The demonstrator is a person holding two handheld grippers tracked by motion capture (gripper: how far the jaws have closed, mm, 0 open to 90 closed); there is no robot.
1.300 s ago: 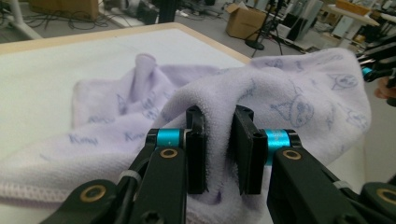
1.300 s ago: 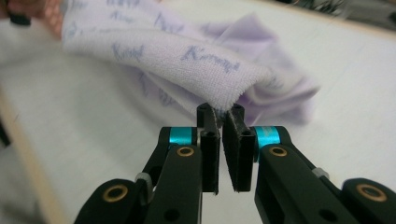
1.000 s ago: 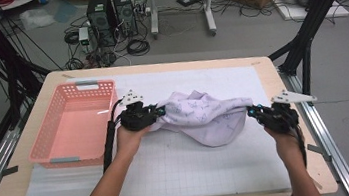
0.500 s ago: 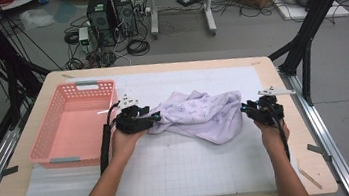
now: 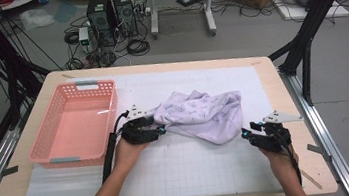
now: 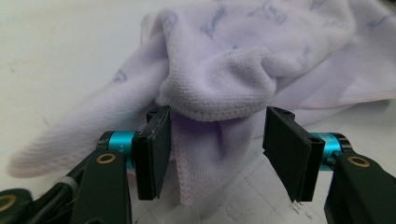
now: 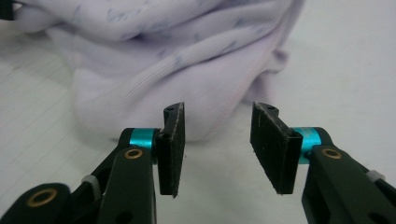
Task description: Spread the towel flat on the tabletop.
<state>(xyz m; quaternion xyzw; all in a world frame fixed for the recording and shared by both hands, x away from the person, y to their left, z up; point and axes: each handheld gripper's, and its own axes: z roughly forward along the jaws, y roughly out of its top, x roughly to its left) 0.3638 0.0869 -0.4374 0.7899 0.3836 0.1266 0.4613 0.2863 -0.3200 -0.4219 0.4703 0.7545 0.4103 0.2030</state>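
Soft, light purple towel [image 5: 202, 114] lies bunched mid-table, right of the pink basket [image 5: 72, 125]. Floppy, so grab a hemmed edge. Left gripper [image 6: 217, 140] & right gripper [image 7: 217, 144] jaws just opened; both now apart, holding nothing.

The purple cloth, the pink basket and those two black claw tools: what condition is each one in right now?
Cloth: crumpled in a heap on the table mat, not folded.
Basket: upright, nothing in it, apart from the cloth.
Left gripper: jaws have just been opening; a cloth edge hangs between them, unpinched.
Right gripper: jaws have just been opening, nothing between them, short of the cloth.
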